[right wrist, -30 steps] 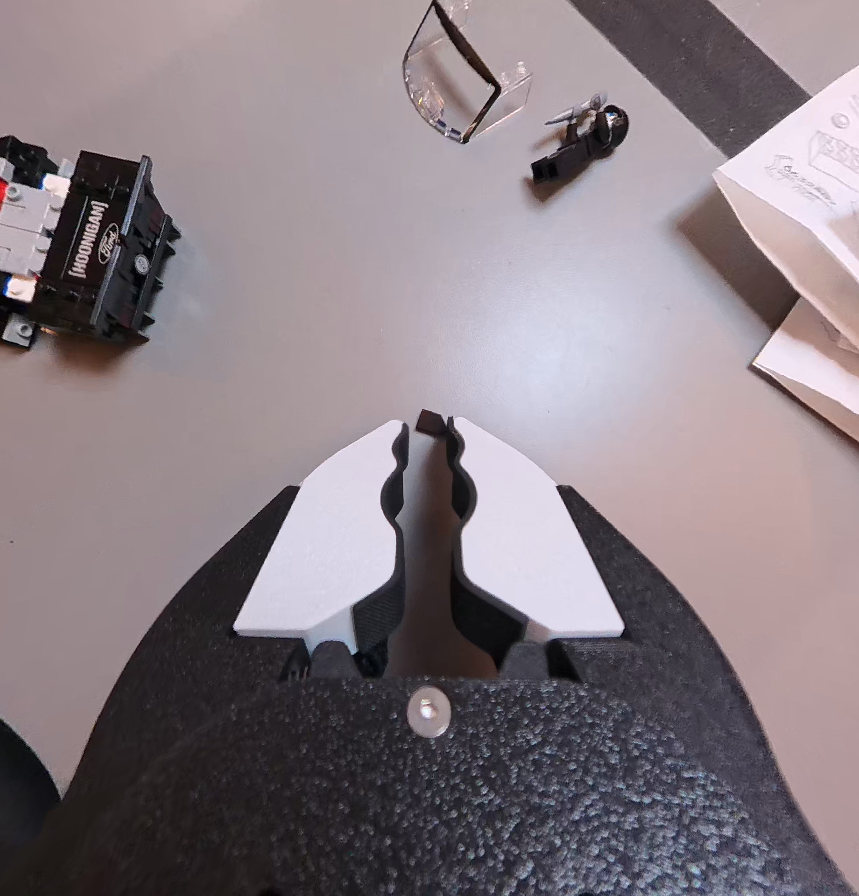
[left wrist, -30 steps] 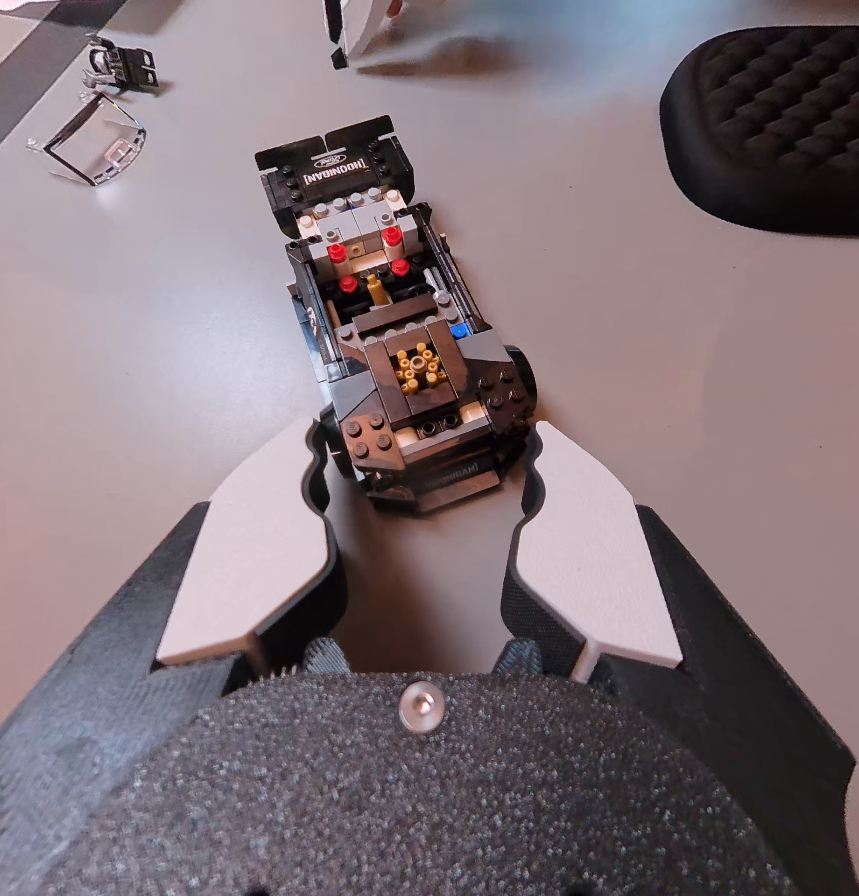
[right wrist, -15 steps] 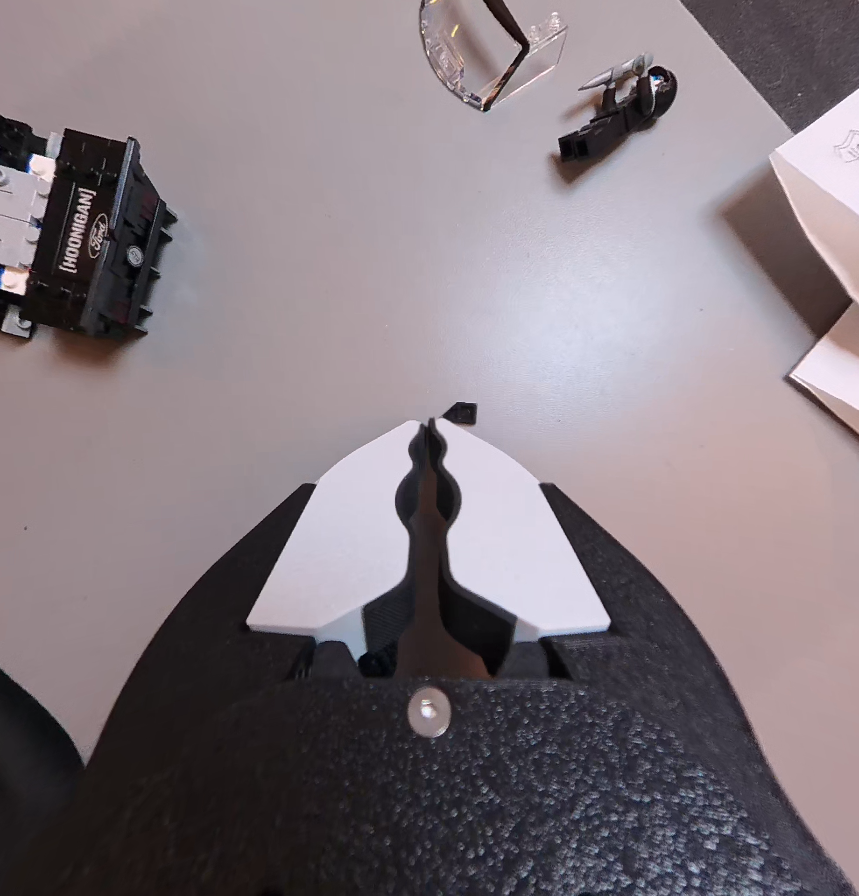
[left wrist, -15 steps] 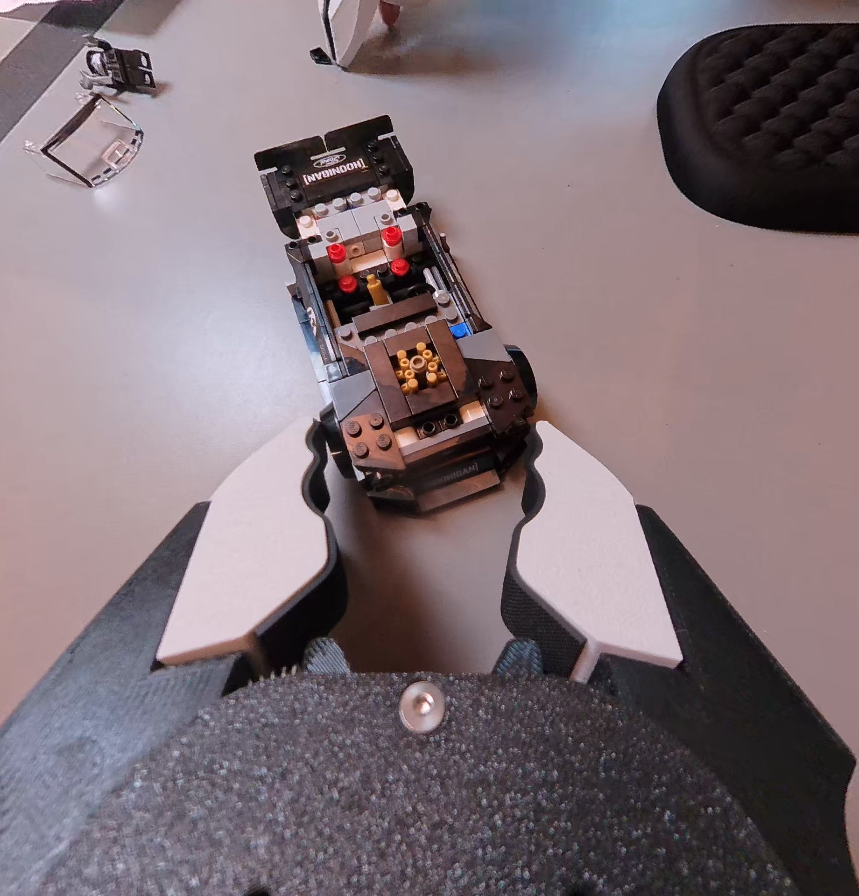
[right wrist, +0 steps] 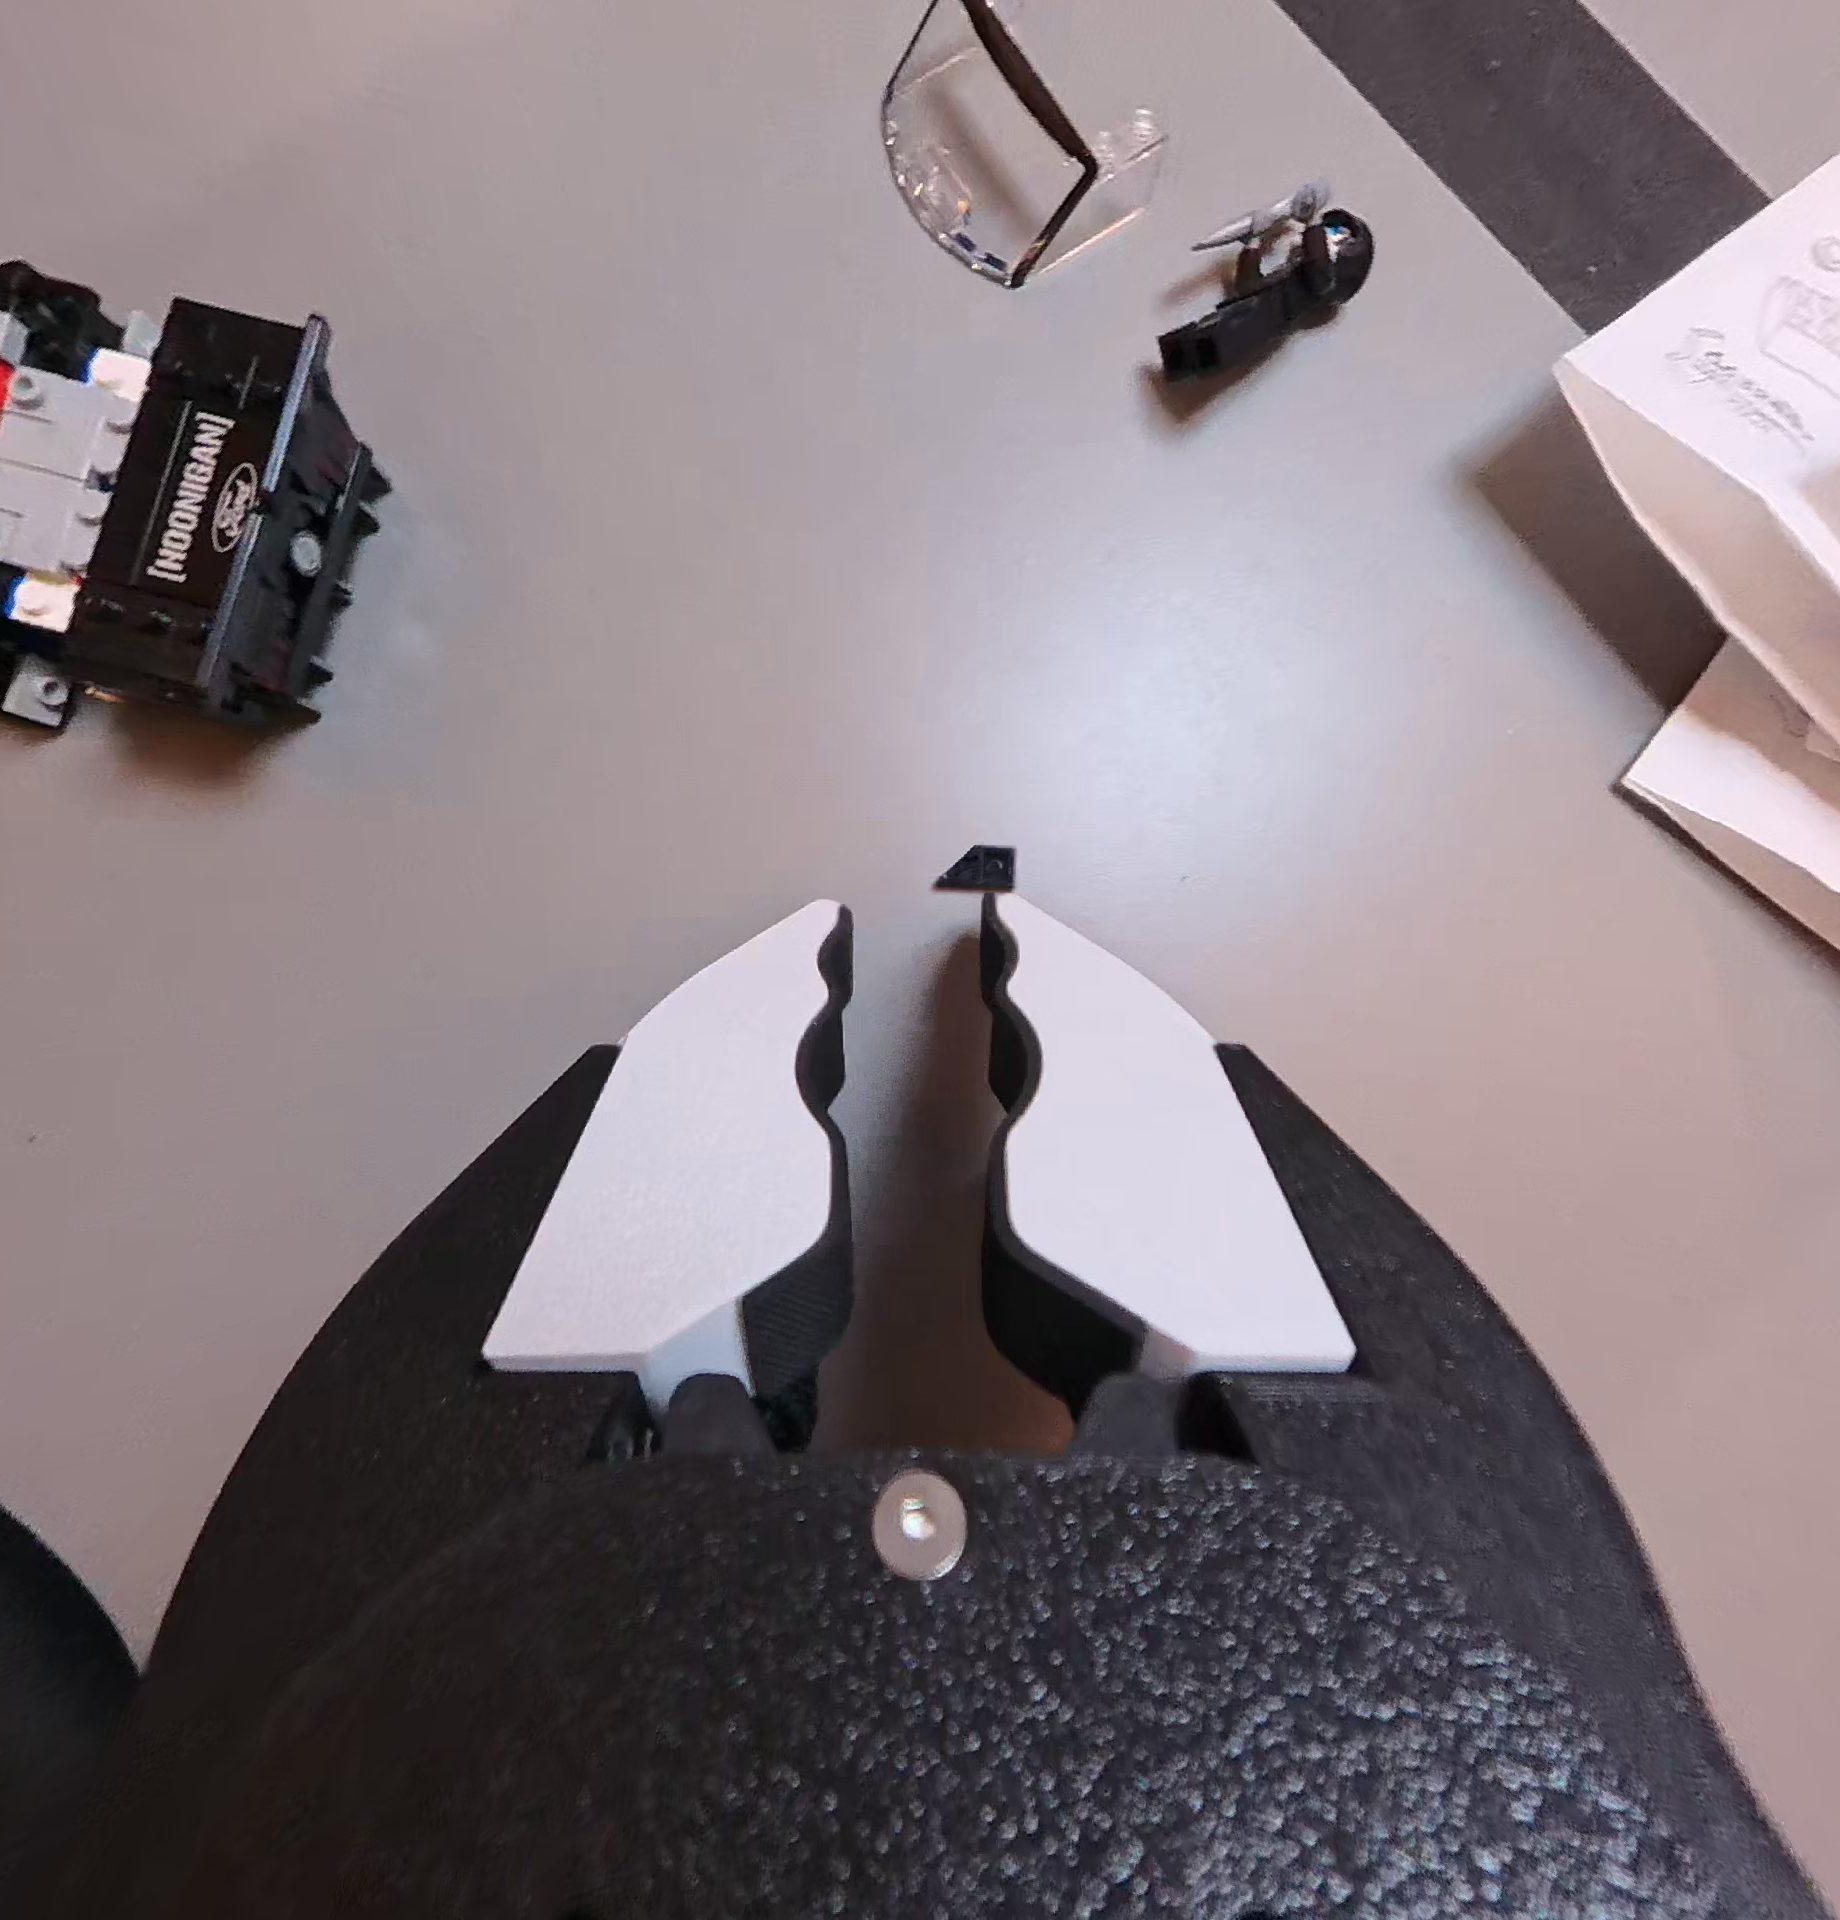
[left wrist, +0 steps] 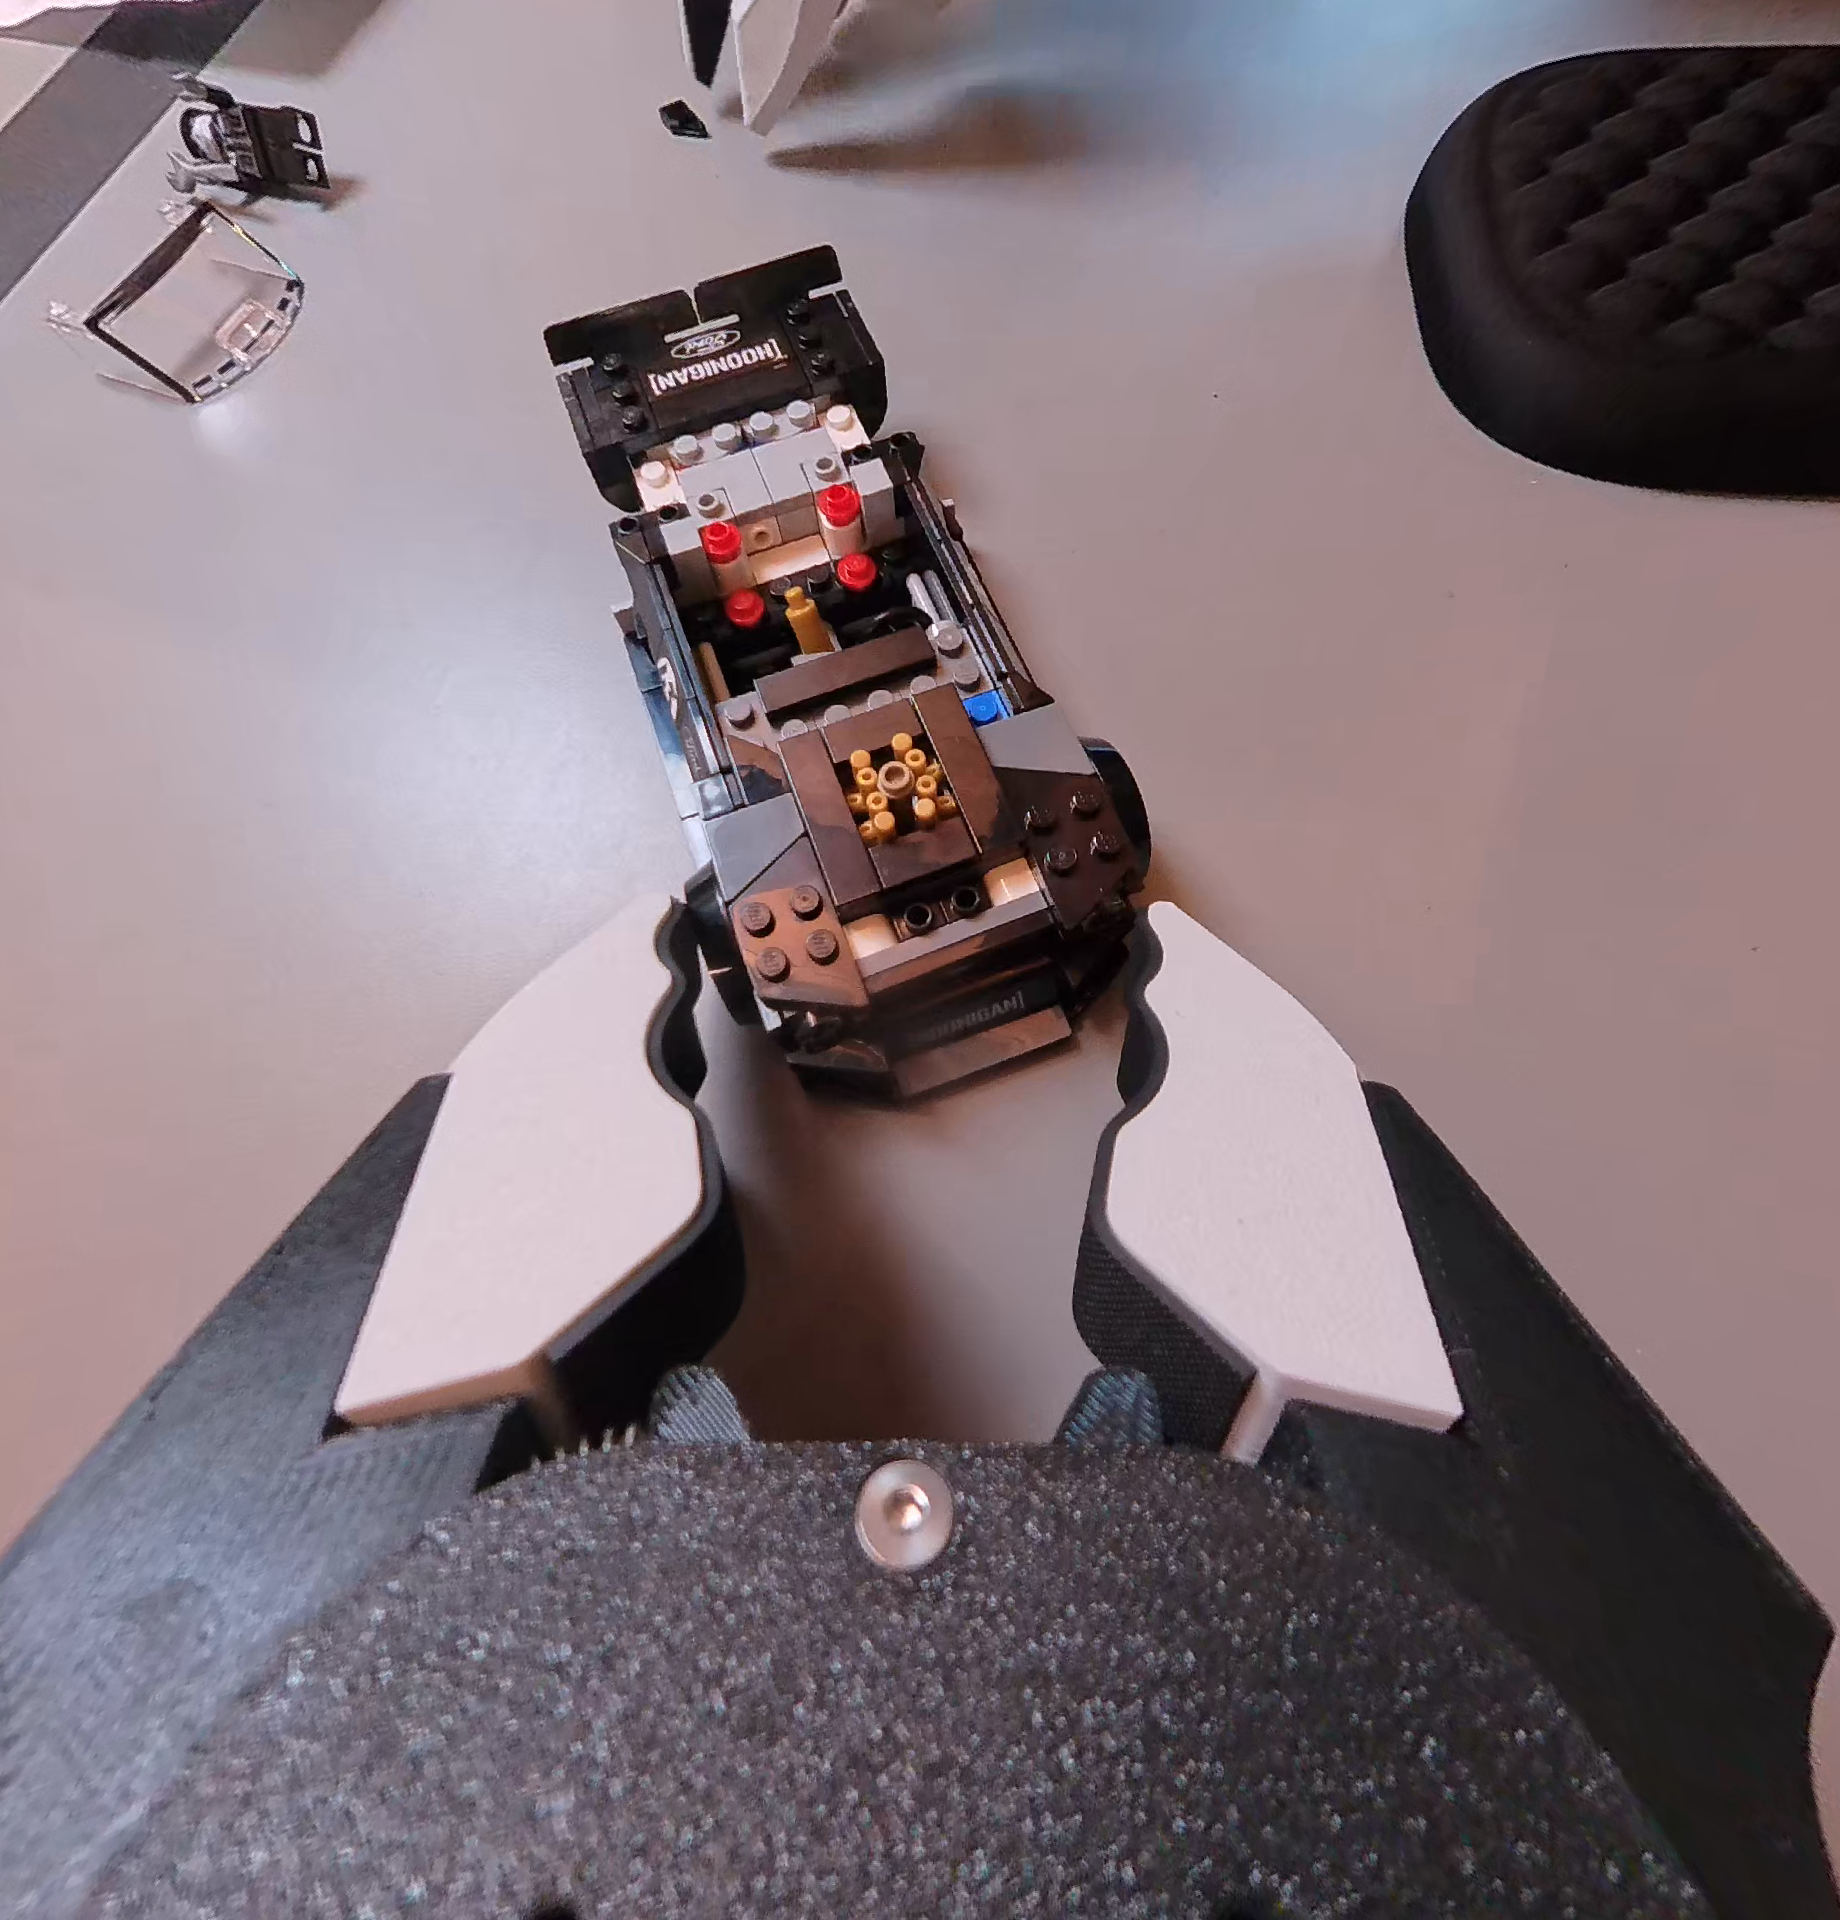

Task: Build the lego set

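Here I keep my left gripper (left wrist: 911,935) spread wide around the nose of the half-built black and grey brick car (left wrist: 854,717) to steady it on the grey surface (right wrist: 687,727), while my right gripper (right wrist: 916,914), slightly parted and empty, lines up on the tiny black wedge plate (right wrist: 978,869) lying just ahead.

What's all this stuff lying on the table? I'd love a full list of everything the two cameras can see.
Lego car: one, part-built, mostly black and grey with red and tan studs, its front end between the left fingers.
Small wedge piece: one, black, on the table just beyond the right fingers.
Windscreen piece: one, clear, far side of the table.
Small sub-assembly: one, black with a grey bit, beside the windscreen piece.
Paper sheets: several, white, right edge.
Padded cushion: one, black, right of the car.
Table: one, grey.
Left gripper: white fingers, open around the car.
Right gripper: white fingers, open, empty.
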The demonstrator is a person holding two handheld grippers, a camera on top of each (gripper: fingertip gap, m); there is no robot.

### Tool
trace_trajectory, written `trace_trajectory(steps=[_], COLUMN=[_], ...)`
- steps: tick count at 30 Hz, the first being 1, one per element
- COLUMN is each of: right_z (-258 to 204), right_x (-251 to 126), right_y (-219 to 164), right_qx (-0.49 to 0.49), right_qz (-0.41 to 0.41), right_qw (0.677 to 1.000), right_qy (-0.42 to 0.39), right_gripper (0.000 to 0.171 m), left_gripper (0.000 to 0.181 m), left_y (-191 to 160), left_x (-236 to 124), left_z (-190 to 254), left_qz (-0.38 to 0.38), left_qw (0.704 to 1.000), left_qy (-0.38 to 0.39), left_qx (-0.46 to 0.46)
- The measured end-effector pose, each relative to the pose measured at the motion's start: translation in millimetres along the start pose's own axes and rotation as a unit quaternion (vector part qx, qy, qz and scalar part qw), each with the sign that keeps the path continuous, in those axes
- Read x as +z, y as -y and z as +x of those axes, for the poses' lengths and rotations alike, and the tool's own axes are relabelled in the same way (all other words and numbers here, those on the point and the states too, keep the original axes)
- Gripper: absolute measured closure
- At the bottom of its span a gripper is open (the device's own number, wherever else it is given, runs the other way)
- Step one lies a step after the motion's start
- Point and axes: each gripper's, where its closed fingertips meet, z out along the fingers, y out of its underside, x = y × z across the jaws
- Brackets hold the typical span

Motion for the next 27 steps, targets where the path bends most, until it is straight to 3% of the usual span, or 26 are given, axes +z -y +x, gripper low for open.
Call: trace_trajectory(steps=[18,21,27], right_z=[5.8,-27.3,-141.2], right_x=[10.9,5.1,-13.7], right_y=[5.9,11.2,-0.8], right_qx=[0.003,-0.011,-0.109], right_qz=[-0.030,-0.012,-0.012], right_qw=[0.999,0.997,0.978], right_qy=[0.030,0.079,0.179], right_gripper=[0.156,0.157,0.150], left_gripper=[0.103,0.103,0.103], left_y=[-0.5,-0.5,-0.7], left_x=[0.0,-0.1,0.1], left_z=[0.2,0.2,0.4], left_qz=[0.000,-0.001,-0.002], left_qw=[1.000,1.000,1.000], left_qy=[-0.003,-0.003,-0.004], left_qx=[0.000,0.001,0.004])
